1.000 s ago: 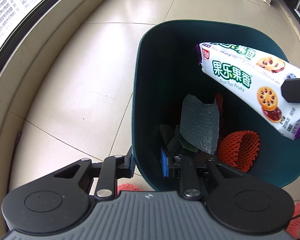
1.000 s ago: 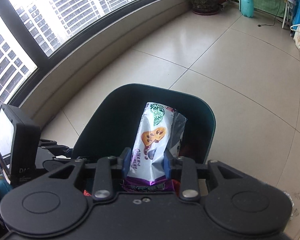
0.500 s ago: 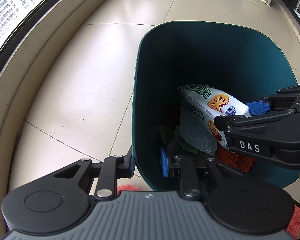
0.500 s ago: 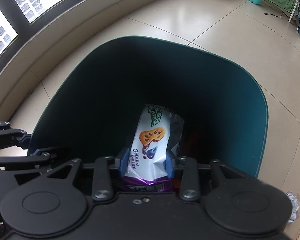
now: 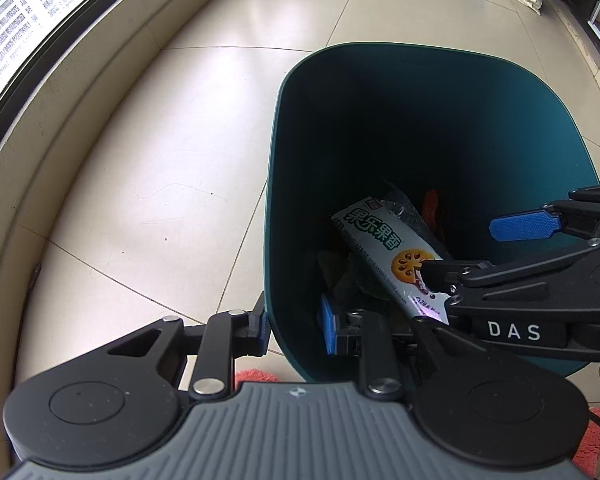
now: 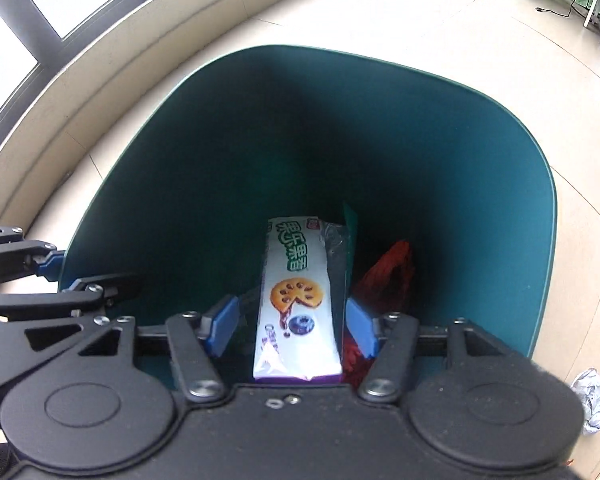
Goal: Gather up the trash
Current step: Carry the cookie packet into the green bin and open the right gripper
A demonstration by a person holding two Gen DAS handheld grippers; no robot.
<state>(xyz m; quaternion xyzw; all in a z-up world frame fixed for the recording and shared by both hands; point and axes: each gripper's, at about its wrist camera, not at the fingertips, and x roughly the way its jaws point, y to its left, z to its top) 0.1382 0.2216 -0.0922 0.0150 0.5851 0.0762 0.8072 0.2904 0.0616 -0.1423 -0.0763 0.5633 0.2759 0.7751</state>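
Lying between spread right tongs (image 6: 292, 328): wrapper (image 6: 296, 292).

White biscuit wrapper (image 6: 298, 300) inside teal bin (image 6: 500, 208)

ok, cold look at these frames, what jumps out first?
The dark teal bin fills both views, with the white cookie wrapper lying inside on other trash beside an orange foam net. The right gripper sits open around the wrapper, pads apart from it, while the left gripper straddles the bin's near rim. A crumpled paper ball lies on the floor outside.
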